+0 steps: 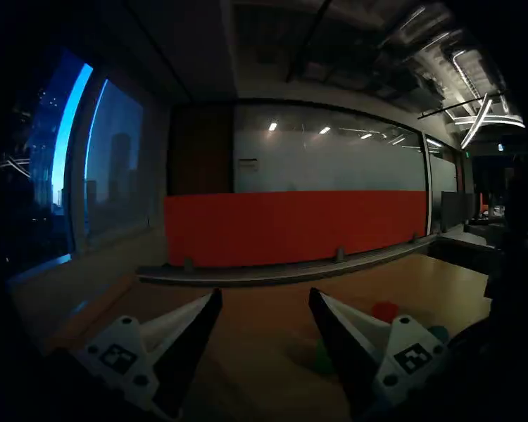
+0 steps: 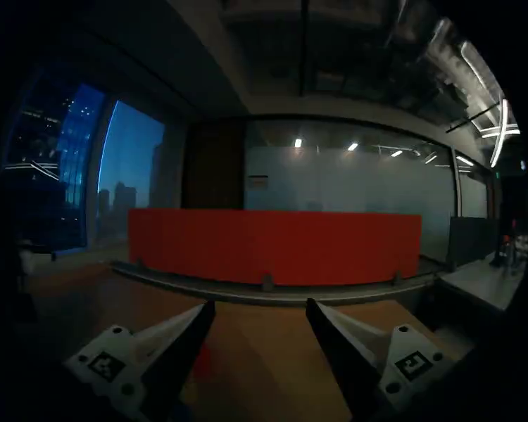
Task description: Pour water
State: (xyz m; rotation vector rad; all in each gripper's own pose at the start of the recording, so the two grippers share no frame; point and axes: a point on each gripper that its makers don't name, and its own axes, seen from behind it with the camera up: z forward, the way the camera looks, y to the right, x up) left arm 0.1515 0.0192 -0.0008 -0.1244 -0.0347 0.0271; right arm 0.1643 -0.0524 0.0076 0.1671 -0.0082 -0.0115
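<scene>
A wooden table [image 1: 419, 281] runs from the cameras up to a long red panel [image 1: 292, 225] standing along its far edge. The room is dim. Above the red panel is a frosted glass wall [image 1: 327, 158] reflecting small ceiling spots. To the left of the panel, a tall window [image 1: 112, 176] shows blue dusk and dark towers. Strip lights [image 1: 479, 119] hang from the ceiling above the panel's right end.

In the left gripper view, the left gripper [image 1: 265, 292] hovers over the table on the near side of the panel. Its fingers are spread wide and have nothing between them. In the right gripper view, the right gripper [image 2: 260, 303] faces the same panel [image 2: 278, 246] over the table [image 2: 264, 366], also wide apart and holding nothing.

Well short of the panel, beside the left gripper's right-hand finger, sit a red object [image 1: 385, 311], a green object [image 1: 322, 359] and a teal object [image 1: 438, 332]. They are too dark to tell what they are. In the right gripper view, a red patch [image 2: 202, 362] lies on the table next to the left-hand finger.
</scene>
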